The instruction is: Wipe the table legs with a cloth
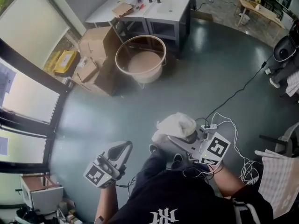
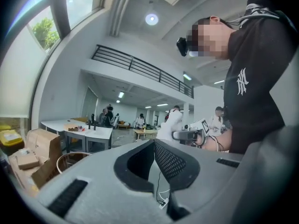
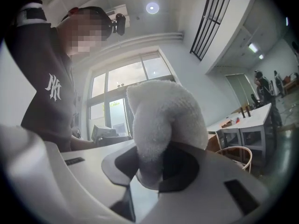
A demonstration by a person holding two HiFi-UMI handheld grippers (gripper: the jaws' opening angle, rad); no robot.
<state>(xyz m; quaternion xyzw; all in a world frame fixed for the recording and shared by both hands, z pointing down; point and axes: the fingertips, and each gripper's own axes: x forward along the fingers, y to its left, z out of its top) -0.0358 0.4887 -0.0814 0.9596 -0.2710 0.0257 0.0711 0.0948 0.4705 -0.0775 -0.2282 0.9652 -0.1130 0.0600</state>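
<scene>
Fingers [image 3: 119, 164] of the right gripper [image 3: 156, 169] clamp a white terry cloth [image 3: 163, 115]; the left gripper [image 2: 153, 146] fingers meet at the tips, nothing between them.
Both grippers are held low before the person's torso, over the grey floor [image 1: 201, 78]. White benches [image 1: 163, 6] with dark legs [image 1: 188, 27] stand well apart from the cloth, beyond a round tub [image 1: 140, 57] and cardboard boxes [image 1: 96, 41].

a big open lab or workshop hall: a grey floor [image 1: 201, 73], white work surfaces [image 1: 156, 6] pushed together, cardboard boxes [image 1: 93, 43] piled by tall windows [image 1: 28, 94], a railed mezzanine [image 2: 140, 68] overhead, loose cables [image 1: 236, 125] underfoot, and people [image 2: 110, 114] standing far back.
</scene>
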